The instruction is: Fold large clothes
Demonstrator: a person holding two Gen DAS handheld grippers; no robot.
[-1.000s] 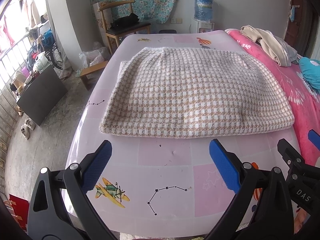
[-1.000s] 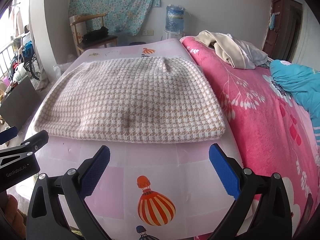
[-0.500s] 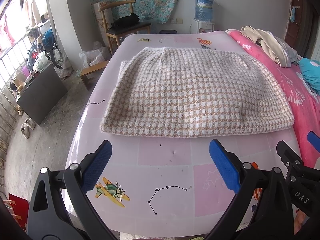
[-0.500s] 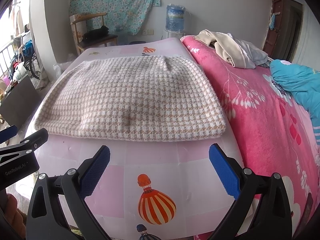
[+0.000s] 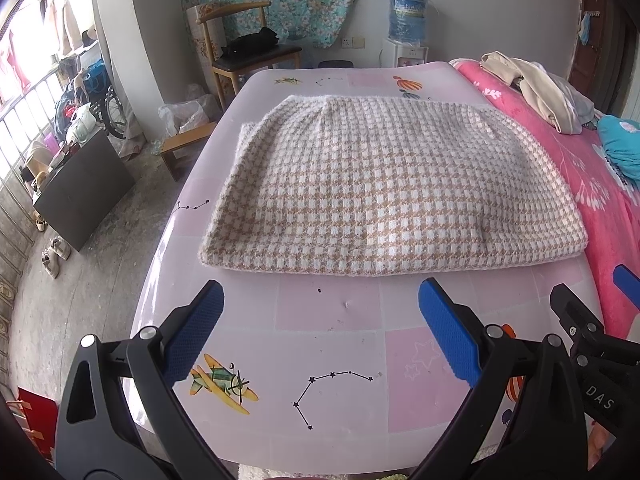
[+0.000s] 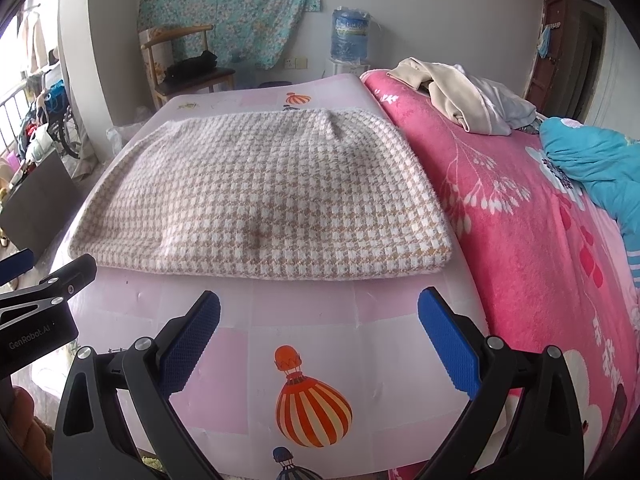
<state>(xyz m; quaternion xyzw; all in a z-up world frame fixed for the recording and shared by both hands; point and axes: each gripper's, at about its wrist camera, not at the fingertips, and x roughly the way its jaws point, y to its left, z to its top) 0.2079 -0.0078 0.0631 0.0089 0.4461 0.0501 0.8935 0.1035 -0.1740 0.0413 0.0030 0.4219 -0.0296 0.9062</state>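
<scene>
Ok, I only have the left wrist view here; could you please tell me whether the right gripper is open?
Observer: Yes, the right gripper is open, its blue pads wide apart with nothing between them.
Operator: Thank you. Is it touching the clothing?
Observer: No. The beige-and-white houndstooth knitted garment lies flat beyond its fingertips, with a strip of pale pink bed sheet between them.

folded houndstooth garment [image 6: 264, 196], right gripper [image 6: 319, 334] agape
</scene>
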